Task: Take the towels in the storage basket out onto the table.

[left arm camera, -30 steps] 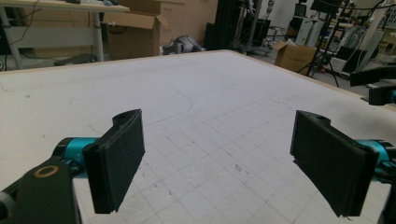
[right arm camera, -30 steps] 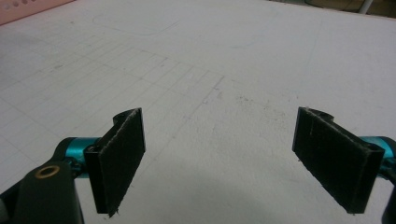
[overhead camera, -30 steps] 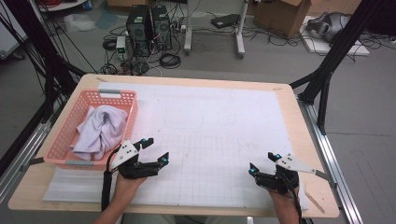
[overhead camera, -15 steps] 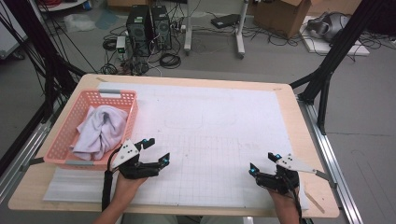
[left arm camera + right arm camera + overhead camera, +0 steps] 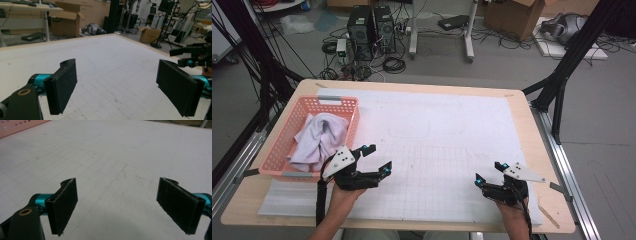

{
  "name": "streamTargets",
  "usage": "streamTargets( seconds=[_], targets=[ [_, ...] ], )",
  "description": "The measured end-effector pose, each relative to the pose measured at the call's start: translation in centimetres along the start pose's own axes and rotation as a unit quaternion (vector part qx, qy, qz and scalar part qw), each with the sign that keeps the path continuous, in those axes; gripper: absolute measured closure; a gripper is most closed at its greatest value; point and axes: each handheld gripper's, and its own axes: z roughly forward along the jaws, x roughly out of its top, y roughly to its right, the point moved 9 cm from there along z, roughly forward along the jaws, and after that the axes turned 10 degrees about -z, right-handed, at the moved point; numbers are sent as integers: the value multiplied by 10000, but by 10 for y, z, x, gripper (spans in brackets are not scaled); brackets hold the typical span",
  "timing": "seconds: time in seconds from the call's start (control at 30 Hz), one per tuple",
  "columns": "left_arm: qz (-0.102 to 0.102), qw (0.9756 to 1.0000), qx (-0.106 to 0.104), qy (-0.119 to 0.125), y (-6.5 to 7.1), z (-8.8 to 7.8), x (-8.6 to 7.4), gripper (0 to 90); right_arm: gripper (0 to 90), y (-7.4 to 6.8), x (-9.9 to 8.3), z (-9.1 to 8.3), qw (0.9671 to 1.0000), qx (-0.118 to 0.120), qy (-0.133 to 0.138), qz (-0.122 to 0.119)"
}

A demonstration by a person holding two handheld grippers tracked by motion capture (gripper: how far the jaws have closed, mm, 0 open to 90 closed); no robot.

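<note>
One pink basket [image 5: 287,145], one white cloth [image 5: 319,137], two hand-held grippers, left [image 5: 378,158], right [image 5: 488,172]

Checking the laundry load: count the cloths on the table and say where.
1. A pale lilac crumpled cloth lies inside the pink plastic basket at the table's left; another could be hidden beneath it.

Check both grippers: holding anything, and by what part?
Nothing held. The left gripper and right gripper are both open, jaws wide apart over the bare white mat. The white cloth lies untouched in the pink basket.
</note>
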Motion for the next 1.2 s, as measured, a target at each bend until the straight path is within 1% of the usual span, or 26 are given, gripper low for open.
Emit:
streamTargets(
  seconds=[0.03, 0.1, 0.27, 0.37, 0.47, 0.53, 0.6, 0.67, 0.73, 0.8, 0.87, 1.0, 1.03, 1.07, 1.2],
  targets=[
    [-64, 10000, -44, 6, 0, -2, 5, 174, 159, -1, 1, 3, 10000, 33, -14, -29],
    [-114, 9999, -19, 15, -1, -5, 12, 174, 159, -1, 0, 3, 10000, 43, -35, -41],
    [-42, 9997, 134, 190, -9, -17, 38, 175, 159, 0, 1, 1, 10000, 40, -10, -38],
    [16, 9995, 207, 225, -13, -23, 49, 174, 159, -1, 2, 0, 10000, 39, 2, -54],
    [120, 9992, 312, 237, -19, -30, 61, 175, 159, -2, 3, 0, 10000, 45, 0, -82],
    [194, 9986, 418, 242, -25, -35, 68, 175, 159, -3, 3, 0, 10000, 44, 5, -66],
    [214, 9982, 515, 235, -34, -40, 74, 175, 159, -3, 4, 0, 10000, 47, 8, -58],
    [160, 9983, 540, 179, -42, -43, 78, 175, 159, -3, 4, 1, 10000, 61, -2, -57],
    [104, 9979, 631, 122, -52, -48, 81, 174, 159, -3, 5, 2, 10000, 59, 3, -72],
    [120, 9966, 808, 90, -65, -53, 84, 171, 159, -4, 5, 3, 10000, 77, -12, -61],
    [89, 9953, 967, 61, -79, -59, 87, 167, 160, -5, 5, 4, 9999, 98, -31, -63],
    [95, 9922, 1240, 0, -100, -68, 92, 167, 159, -6, 5, 6, 9999, 131, -57, -83],
    [124, 9905, 1370, -57, -110, -71, 93, 167, 159, -7, 5, 7, 9998, 132, -58, -114],
    [124, 9905, 1370, -57, -110, -71, 93, 167, 159, -7, 5, 7, 9998, 132, -58, -114],
    [115, 9868, 1603, -195, -129, -75, 92, 167, 159, -8, 4, 6, 9998, 145, -85, -97]
  ],
)
